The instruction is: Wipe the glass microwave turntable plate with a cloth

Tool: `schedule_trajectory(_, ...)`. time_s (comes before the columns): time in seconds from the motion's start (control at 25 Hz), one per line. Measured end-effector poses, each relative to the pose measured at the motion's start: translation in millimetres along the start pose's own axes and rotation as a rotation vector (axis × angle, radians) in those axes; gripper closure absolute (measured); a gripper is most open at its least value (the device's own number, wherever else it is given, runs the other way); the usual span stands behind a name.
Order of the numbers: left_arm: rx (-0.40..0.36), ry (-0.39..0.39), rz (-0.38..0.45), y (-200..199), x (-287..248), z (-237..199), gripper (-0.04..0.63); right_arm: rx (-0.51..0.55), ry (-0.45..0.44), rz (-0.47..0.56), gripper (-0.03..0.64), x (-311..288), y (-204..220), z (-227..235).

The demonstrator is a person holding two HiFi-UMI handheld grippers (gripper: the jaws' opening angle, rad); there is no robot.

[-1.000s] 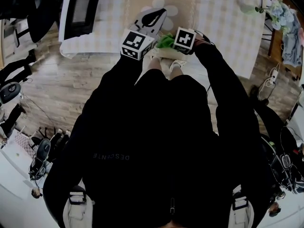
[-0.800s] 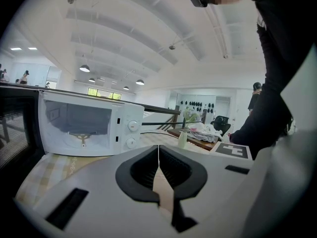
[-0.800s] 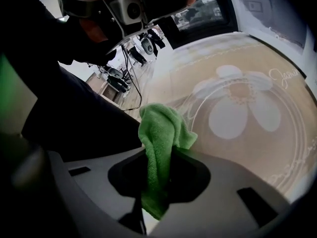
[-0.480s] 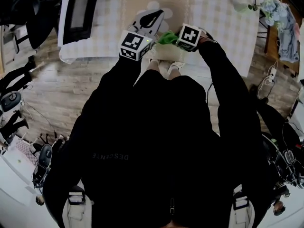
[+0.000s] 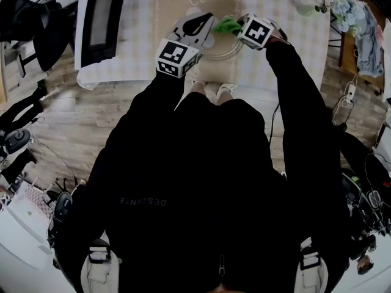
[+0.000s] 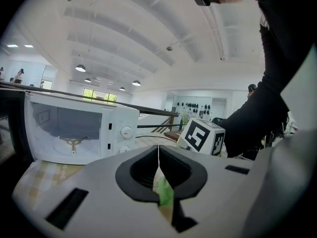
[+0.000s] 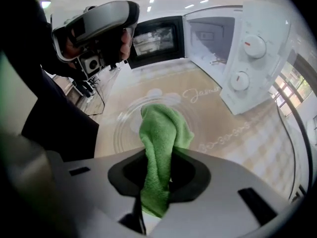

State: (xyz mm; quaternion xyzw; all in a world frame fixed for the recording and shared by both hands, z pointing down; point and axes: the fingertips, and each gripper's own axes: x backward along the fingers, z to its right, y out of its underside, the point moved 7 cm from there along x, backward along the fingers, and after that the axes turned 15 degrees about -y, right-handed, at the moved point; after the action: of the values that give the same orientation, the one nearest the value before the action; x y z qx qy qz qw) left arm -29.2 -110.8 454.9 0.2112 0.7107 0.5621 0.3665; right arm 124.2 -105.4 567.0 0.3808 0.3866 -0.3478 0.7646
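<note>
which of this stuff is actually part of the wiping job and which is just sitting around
In the job:
- green cloth, clamped in the right gripper
- glass turntable plate

Just sitting around:
- white microwave, door open
- flowers at the table's edge

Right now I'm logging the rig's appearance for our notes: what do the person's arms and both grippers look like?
Both arms are in long black sleeves. The left gripper and right gripper have light grey moulded bodies with black pads lining the jaws and dark rectangular slots. Each carries a white cube printed with black square markers.
</note>
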Motion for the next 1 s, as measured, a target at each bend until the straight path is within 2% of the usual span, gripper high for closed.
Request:
schedule_trajectory(0.24, 0.01, 0.01, 0.004, -1, -10, -3, 0.574, 0.019, 0.167, 0.041, 0.522, 14, -11, 37)
schedule_trajectory(0.56, 0.026, 0.006, -0.026, 5, -22, -11, 0.574, 0.052, 0.277, -0.018, 0.52, 7, -17, 72)
schedule_trajectory(0.76, 0.034, 0.004, -0.026, 7, -25, -16, 0.574, 0.072, 0.247, -0.098, 0.523, -11, -12, 75)
schedule_trajectory(1.0, 0.03, 0.001, -0.038, 11, -26, -21, 0.574, 0.108, 0.184, -0.138, 0.526, -20, -10, 62)
